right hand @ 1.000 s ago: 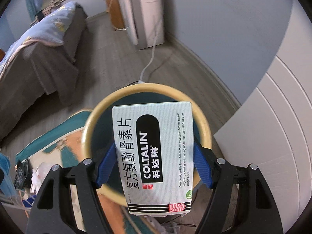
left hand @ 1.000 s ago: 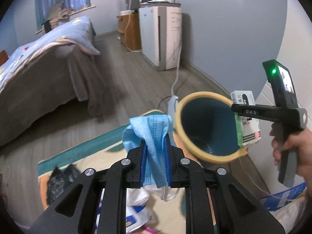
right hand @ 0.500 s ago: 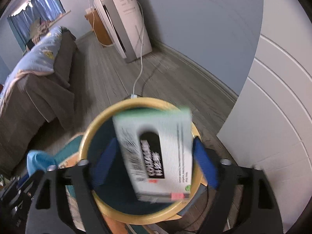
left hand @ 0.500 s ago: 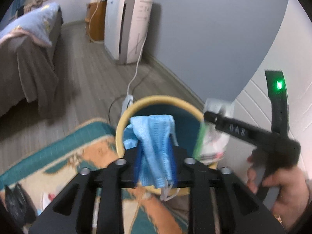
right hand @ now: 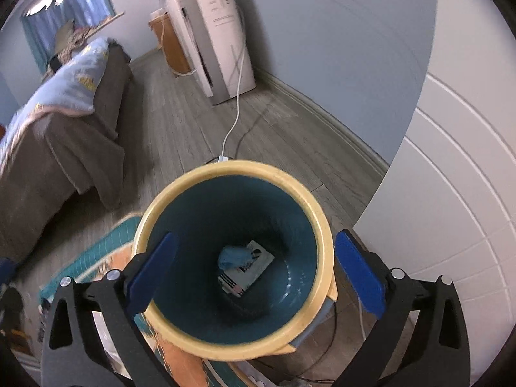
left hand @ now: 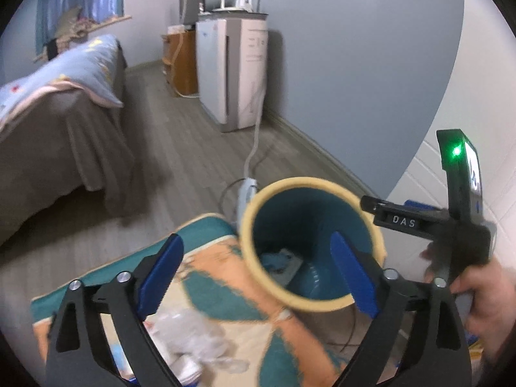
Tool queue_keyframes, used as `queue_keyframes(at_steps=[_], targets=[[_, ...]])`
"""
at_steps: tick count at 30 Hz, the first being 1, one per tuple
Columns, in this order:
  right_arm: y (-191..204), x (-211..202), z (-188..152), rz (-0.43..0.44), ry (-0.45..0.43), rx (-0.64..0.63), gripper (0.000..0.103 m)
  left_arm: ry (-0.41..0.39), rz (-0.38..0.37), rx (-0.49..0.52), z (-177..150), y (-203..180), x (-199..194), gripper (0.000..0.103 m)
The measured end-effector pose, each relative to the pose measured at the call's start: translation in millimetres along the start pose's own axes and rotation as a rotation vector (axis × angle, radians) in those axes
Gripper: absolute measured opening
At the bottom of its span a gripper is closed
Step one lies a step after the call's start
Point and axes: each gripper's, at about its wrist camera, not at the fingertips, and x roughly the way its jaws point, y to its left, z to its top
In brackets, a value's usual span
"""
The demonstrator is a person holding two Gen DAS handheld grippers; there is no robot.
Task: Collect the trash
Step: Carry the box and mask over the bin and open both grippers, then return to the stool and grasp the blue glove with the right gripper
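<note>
A teal bin with a yellow rim (right hand: 322, 225) stands on the floor at the edge of a rug. At its bottom lie a crumpled blue face mask (right hand: 233, 256) and a white medicine box (right hand: 254, 269), the mask partly on the box. My right gripper (right hand: 254, 240) hangs over the bin mouth, its jaws opening, with nothing between its blue pads. My left gripper (left hand: 256, 242) is beside the bin (left hand: 309, 213), jaws also opening and empty. The mask (left hand: 274, 259) and the box (left hand: 293, 264) show faintly there too.
Crumpled clear plastic and white scraps (left hand: 193, 332) lie on the orange and teal rug (left hand: 225, 277). A power strip and cable (left hand: 246, 190) lie behind the bin. A bed (left hand: 58, 119) is left, a white appliance (left hand: 232, 71) by the wall, a white panel (right hand: 451, 193) right.
Both grippers opened. The blue mask left my left gripper and the medicine box left my right gripper; both now lie at the bottom of the bin.
</note>
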Motion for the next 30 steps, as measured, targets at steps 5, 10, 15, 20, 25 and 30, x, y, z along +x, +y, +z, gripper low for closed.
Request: queue_keyframes(at_steps=[5, 10, 15, 20, 25, 30], targets=[[37, -28, -8, -0.019, -0.011, -0.085, 0.097, -0.012, 0.066, -0.037, -16, 27, -42, 0.095], [72, -58, -22, 0.01, -0.035, -0.138, 0.097, -0.037, 0.147, -0.069, -27, 58, -79, 0.096], [106, -69, -44, 0.05, -0.025, -0.221, 0.097, -0.061, 0.207, -0.142, -47, 91, -113, 0.096], [131, -82, -67, 0.092, -0.018, -0.27, 0.097, -0.059, 0.266, -0.193, -70, 121, -137, 0.097], [158, -91, -87, 0.101, -0.021, -0.347, 0.097, -0.052, 0.307, -0.249, -90, 142, -151, 0.097], [177, -96, -104, 0.115, -0.01, -0.397, 0.097, -0.053, 0.327, -0.302, -112, 157, -168, 0.097]])
